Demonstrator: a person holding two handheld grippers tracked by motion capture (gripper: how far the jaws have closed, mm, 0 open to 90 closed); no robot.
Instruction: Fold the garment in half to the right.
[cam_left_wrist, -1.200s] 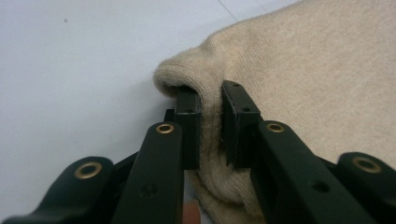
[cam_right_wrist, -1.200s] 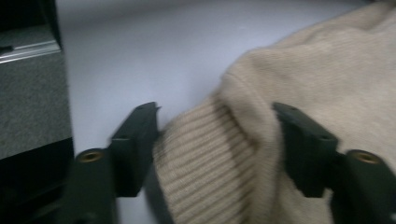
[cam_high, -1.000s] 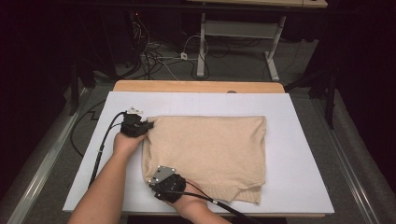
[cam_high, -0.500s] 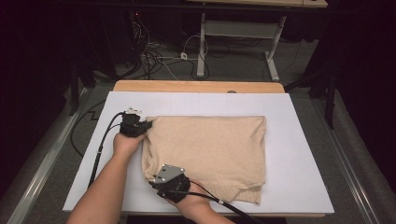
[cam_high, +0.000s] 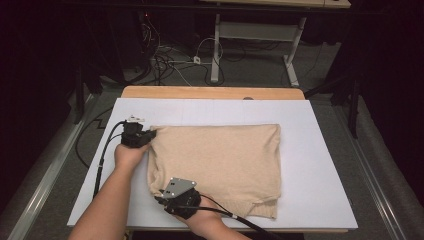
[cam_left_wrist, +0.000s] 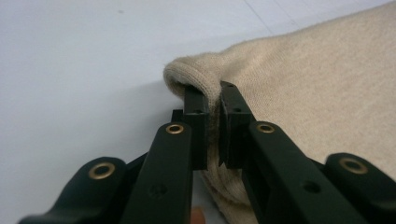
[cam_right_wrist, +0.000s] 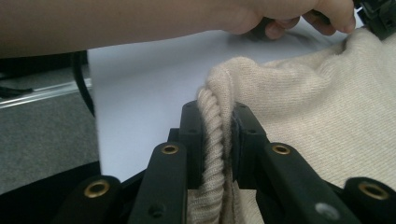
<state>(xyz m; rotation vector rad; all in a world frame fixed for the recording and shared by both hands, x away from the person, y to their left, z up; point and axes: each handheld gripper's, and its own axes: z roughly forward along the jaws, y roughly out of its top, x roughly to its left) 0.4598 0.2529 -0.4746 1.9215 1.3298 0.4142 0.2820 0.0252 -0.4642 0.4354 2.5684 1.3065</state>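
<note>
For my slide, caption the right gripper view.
Right gripper clamps a bunched edge of the beige knit sweater above the white table.

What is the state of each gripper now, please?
Left gripper: closed on the far left edge of the beige sweater.
Right gripper: closed on the sweater's near left edge.

1. A white sheet (cam_high: 320, 165) is laid over a wooden table (cam_high: 210, 92).
2. Beyond the table, tangled cables (cam_high: 170, 62) are seen on a grey floor (cam_high: 260, 70).
3. A white table frame (cam_high: 250, 35) is set behind them.
4. Metal rails (cam_high: 380, 185) are seen beside the table.
</note>
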